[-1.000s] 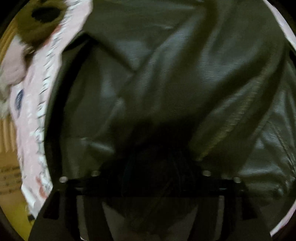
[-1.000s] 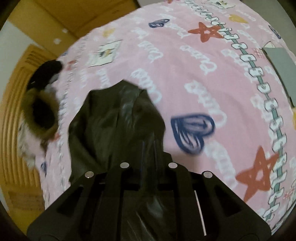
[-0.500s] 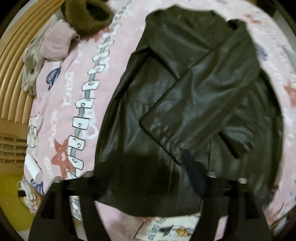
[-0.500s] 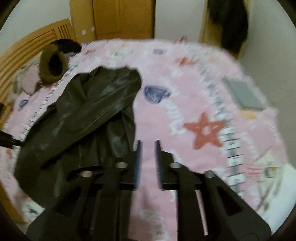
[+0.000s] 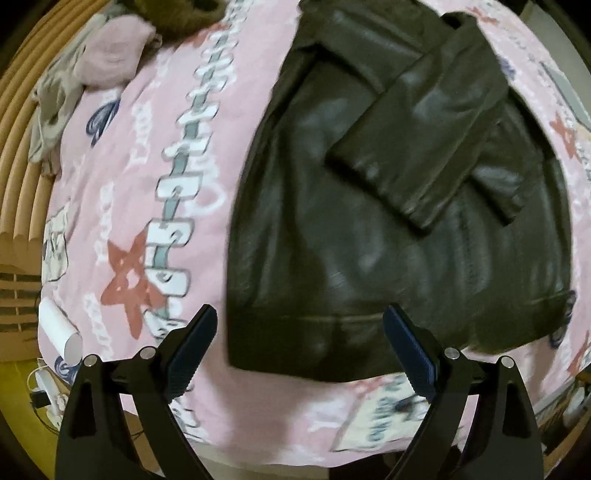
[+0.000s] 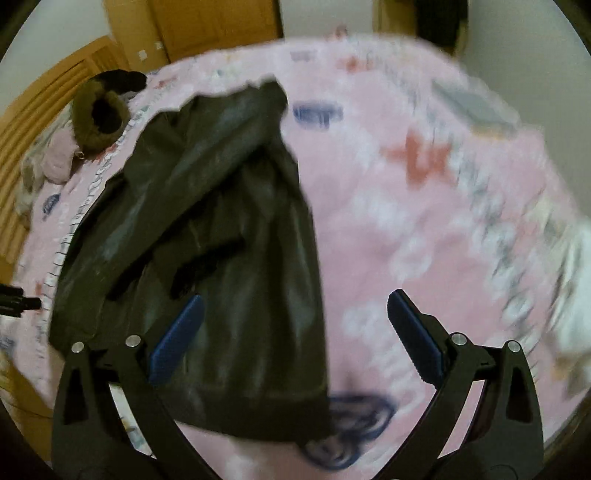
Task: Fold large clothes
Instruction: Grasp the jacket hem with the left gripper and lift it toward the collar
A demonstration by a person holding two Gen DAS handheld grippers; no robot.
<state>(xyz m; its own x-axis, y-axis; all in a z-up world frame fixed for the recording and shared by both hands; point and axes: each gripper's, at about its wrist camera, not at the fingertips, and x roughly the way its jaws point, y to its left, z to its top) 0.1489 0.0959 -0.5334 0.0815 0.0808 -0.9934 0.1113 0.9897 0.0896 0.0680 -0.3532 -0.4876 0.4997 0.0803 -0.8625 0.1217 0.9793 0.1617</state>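
A dark leather jacket (image 5: 388, 221) lies flat on the pink patterned bedspread (image 5: 147, 184), one sleeve (image 5: 417, 158) folded across its body. My left gripper (image 5: 300, 312) hangs straight above the jacket's hem, jaws opening, nothing between the pads. In the right wrist view the jacket (image 6: 221, 240) lies left of centre. My right gripper (image 6: 296, 297) hovers over its near right edge and the bedspread (image 6: 406, 221), jaws opening wide, with nothing held.
A brown fur-trimmed item (image 6: 98, 118) and a pale pink garment (image 5: 110, 62) lie near the wooden headboard (image 5: 14, 147). A white roll (image 5: 61, 328) rests at the bed's edge. A grey flat thing (image 6: 472, 103) sits far right; wooden doors (image 6: 207, 26) stand behind.
Both grippers have opened and pulled back from the jacket. The right one has let go of the dark leather it was shut on. The whole jacket now shows in both views.
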